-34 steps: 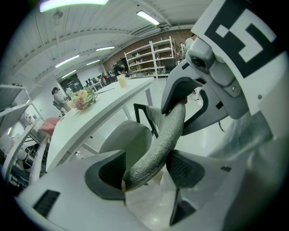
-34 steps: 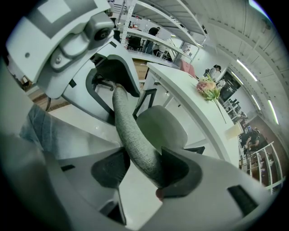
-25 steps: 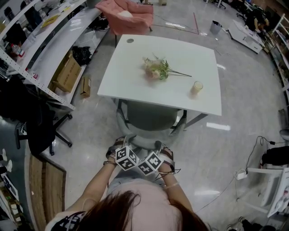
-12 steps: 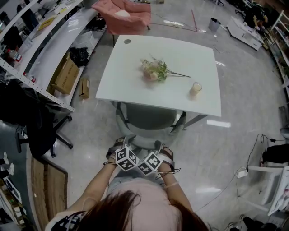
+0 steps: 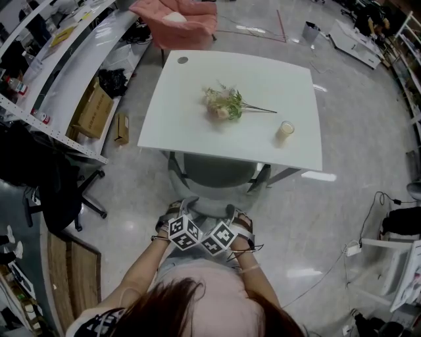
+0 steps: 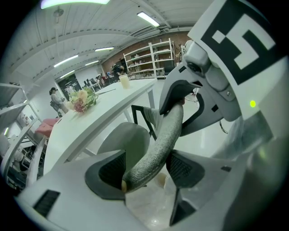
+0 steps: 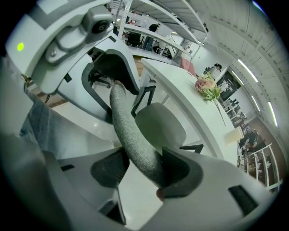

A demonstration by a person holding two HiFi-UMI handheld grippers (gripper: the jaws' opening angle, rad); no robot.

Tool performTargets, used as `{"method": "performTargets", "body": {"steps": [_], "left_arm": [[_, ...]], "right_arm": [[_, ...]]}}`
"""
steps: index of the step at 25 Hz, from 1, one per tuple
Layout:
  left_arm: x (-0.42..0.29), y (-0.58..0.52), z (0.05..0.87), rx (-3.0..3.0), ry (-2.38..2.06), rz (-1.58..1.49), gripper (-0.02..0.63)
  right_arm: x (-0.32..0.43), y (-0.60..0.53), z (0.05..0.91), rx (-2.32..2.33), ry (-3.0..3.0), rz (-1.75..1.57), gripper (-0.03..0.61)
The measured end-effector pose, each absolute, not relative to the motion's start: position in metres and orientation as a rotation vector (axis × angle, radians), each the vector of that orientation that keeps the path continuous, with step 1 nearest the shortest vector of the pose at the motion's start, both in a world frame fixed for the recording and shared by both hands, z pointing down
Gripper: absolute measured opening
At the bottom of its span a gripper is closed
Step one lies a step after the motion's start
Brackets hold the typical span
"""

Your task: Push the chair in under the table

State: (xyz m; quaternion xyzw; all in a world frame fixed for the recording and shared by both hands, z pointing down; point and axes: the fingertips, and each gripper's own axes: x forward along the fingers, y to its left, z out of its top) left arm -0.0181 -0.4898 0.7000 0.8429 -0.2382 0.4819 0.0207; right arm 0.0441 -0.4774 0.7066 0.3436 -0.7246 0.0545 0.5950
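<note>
Head view: a grey-green upholstered chair with a rounded seat and a curved padded back rim (image 5: 216,174), at frame centre, its seat largely beneath the near edge of a white square table (image 5: 191,131) and only the back rim poking out below that edge. On the tabletop, a small bunch of pink flowers with green stems (image 5: 223,104) and a short cream candle (image 5: 285,129) towards the right; beyond the table, at the top of the frame, a pink armchair (image 5: 179,20). Just below the chair's back, the left gripper (image 5: 172,210) and the right gripper (image 5: 241,216), side by side, both set on the rim. Left gripper view: jaws apart and astride the rim, not clamped. Slants up through the gap from lower left to upper right, low end against the left-hand pad, close beside the right-hand pad; seat and table edge behind, in the middle left of the frame. Right gripper view: jaws likewise spread wide astride the same woven grey rim. Leans on the right-hand pad, clear of the left-hand one; seat just beyond the jaws, under the table edge at upper right.
</note>
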Motion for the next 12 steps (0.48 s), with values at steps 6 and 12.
{"method": "performTargets", "body": {"steps": [6, 12], "left_arm": [[-0.016, -0.492, 0.701, 2.62, -0.742, 1.491, 0.281], [-0.015, -0.504, 0.701, 2.625, -0.739, 1.486, 0.281]], "right_arm": [[0.046, -0.482, 0.708, 0.824, -1.674, 0.105, 0.233], [0.048, -0.494, 0.709, 0.834, -1.666, 0.1, 0.236]]}}
